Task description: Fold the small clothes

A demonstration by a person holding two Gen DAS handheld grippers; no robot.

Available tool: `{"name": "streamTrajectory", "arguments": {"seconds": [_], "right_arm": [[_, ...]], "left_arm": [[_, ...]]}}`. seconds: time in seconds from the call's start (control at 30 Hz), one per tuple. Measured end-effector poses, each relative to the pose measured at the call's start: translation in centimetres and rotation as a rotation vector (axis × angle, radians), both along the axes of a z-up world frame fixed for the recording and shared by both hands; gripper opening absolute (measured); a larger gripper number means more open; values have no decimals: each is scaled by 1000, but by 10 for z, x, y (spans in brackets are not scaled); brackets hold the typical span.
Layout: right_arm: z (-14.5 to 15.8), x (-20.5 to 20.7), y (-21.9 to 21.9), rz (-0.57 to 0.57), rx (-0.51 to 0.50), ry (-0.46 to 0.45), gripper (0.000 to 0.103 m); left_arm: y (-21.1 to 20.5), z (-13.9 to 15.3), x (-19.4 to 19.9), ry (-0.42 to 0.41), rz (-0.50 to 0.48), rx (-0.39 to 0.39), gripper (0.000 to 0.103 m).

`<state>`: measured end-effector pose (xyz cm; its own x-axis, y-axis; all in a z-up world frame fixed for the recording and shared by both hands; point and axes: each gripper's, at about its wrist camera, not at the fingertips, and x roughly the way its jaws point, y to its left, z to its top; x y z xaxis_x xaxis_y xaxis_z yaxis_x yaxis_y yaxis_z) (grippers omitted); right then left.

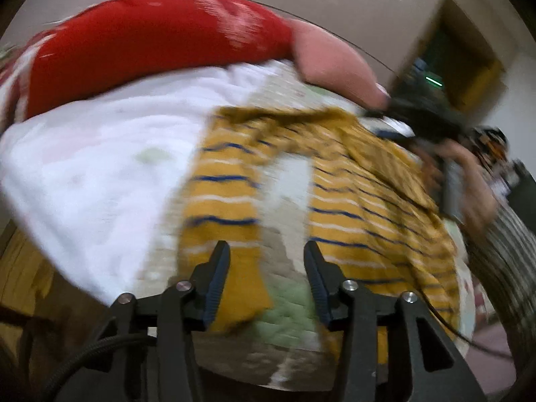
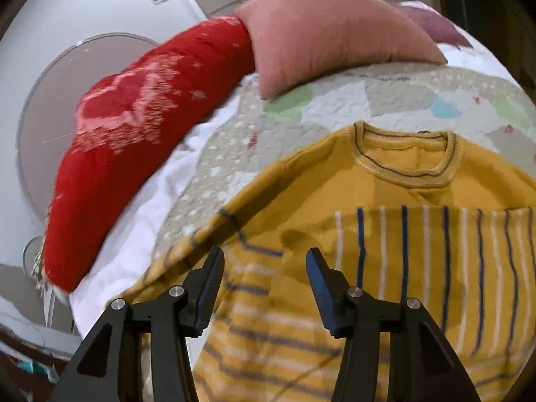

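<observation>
Mustard-yellow knit with blue and white stripes, the small sweater (image 2: 402, 251) lies spread on the quilted bed cover (image 2: 385, 100), its collar toward the pillows at the head of the bed and one sleeve already laid across the striped body. The right gripper (image 2: 264, 258) hovers just above that sleeve near the shoulder, fingers apart and holding nothing. In the left wrist view, which is smeared with motion blur, the left gripper (image 1: 266, 251) also hangs spread and empty, over the gap between two striped parts of the sweater (image 1: 351, 207), with a white sheet (image 1: 93, 174) just beside it toward the bed's side edge. A red cushion (image 2: 134, 140) and a pink pillow (image 2: 328, 30) sit along the head edge, well apart from the garment. The likely trouble from here is a pinch that catches the quilt together with the knit, since the cover is soft and puckered directly under the fingers; that would drag the whole garment askew. Grabbing only one layer of the doubled sleeve could also undo the fold, and the blur suggests a hasty left approach that may land off the hem.
</observation>
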<state>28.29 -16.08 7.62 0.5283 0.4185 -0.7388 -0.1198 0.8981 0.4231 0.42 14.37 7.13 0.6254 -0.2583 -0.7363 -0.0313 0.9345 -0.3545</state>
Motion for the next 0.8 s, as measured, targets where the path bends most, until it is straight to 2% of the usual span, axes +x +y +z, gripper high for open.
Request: {"name": "streamTrajectory", "arguments": {"seconds": [0.13,0.23,0.4,0.47,0.53,0.57,0.6,0.63,0.73,0.8], "right_arm": [[10,-48,41,172,26,-10,55],[-3,-86,82,310,65,29,55],[-32,-144,149,475,69,57,56],[-43,-161,169,507,76,77,62],[-53,-177,181,524,67,96,62],[-59,-183,190,543,48,107,58],[-59,-186,194,557,32,105,20],[-57,-189,198,568,4,92,13],[-19,-193,184,557,-57,-39,12],[15,-188,153,496,-102,-133,12]], "left_arm": [[53,-2,-11,40,227,4,47],[80,1,-25,28,325,-4,47],[99,6,-41,17,389,-31,47],[99,9,-44,8,388,-29,47],[97,10,-45,5,383,-34,47],[97,11,-47,4,380,-33,47],[97,12,-49,2,376,-31,47],[96,14,-51,1,373,-29,47],[91,18,-52,-9,359,-17,47],[86,20,-49,-13,347,-14,47]]}}
